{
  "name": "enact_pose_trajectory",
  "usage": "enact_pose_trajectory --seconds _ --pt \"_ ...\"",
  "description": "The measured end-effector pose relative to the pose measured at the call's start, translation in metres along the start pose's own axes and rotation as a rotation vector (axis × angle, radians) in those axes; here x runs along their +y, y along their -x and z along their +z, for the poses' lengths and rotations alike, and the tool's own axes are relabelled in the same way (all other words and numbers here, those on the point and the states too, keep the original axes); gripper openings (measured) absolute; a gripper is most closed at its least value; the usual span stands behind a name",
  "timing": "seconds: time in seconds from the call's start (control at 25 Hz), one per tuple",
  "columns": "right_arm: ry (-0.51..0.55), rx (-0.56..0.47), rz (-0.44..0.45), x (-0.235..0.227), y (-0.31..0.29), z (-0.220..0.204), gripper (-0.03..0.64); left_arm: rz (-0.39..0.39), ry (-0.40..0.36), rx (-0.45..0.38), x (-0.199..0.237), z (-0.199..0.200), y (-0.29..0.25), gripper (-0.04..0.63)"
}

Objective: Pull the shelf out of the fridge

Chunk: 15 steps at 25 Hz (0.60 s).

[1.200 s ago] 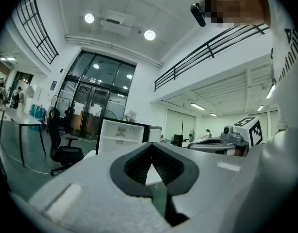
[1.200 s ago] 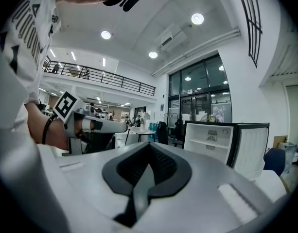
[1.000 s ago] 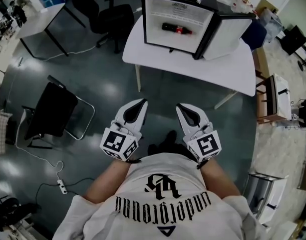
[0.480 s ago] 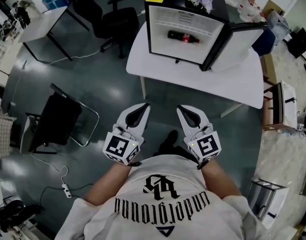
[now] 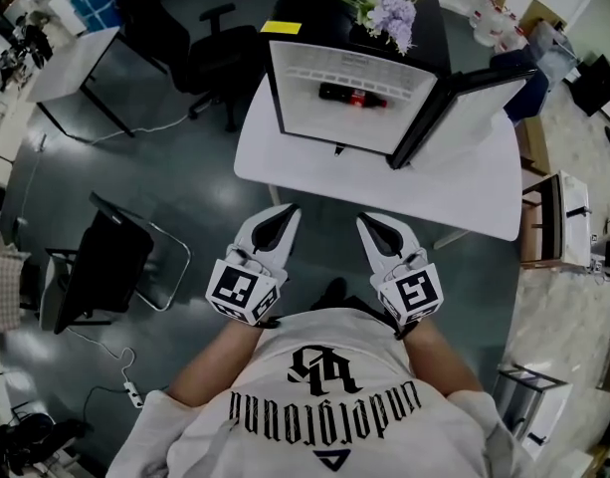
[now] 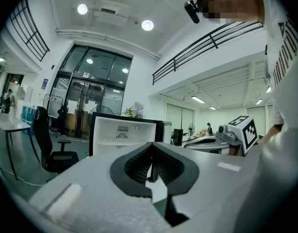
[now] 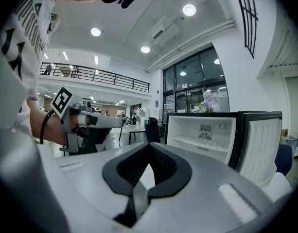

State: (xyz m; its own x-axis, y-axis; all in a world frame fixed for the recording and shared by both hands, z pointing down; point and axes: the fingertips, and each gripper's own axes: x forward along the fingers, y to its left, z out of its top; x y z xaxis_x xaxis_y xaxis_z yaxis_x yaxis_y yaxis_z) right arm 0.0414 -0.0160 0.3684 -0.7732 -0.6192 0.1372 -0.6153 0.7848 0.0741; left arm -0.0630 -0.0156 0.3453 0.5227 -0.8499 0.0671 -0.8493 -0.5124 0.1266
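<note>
While both tongs are fully closed with nothing between them, neither is anywhere near the fridge [image 5: 314, 118].

Head view: left tongs [image 5: 288, 209] and right tongs [image 5: 364, 218] sit side by side in the lower middle of the frame, just ahead of the person's torso. Tips point up-frame toward the desk [image 5: 314, 172]. Both are over bare floor [image 5: 185, 167], short of the desk's near edge. The left marker cube [image 5: 240, 289] and right marker cube [image 5: 414, 294] are at the wrists.

The fridge stands on the desk in the upper middle of the frame. Its door [image 5: 474, 103] is swung open to the right and the white interior faces the person. A dark bottle [image 5: 351, 96] lies on its side inside; can't tell which level it rests on. Flowers [image 5: 389, 13] are on top of the fridge.

The shelf [image 7: 196, 141] is seated inside the fridge, across the interior below the rear vent. The right gripper view shows it right of centre, and the left gripper view shows it left of centre. Both views look level at the open fridge over closed pads.

Office chair [image 5: 225, 43] is in the upper left beside the desk. Folding chair [image 5: 110, 252] is at the left edge, well apart from the tongs.
</note>
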Motion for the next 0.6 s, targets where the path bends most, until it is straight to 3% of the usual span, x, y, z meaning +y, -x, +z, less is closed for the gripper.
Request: enact_pose_trajectory --seconds 0.6 --pt "-0.043 0.004 -0.085 -0.093 -0.031 -0.014 0.002 -0.07 0.029 0.016 0.022 -0.006 -0.109 0.008"
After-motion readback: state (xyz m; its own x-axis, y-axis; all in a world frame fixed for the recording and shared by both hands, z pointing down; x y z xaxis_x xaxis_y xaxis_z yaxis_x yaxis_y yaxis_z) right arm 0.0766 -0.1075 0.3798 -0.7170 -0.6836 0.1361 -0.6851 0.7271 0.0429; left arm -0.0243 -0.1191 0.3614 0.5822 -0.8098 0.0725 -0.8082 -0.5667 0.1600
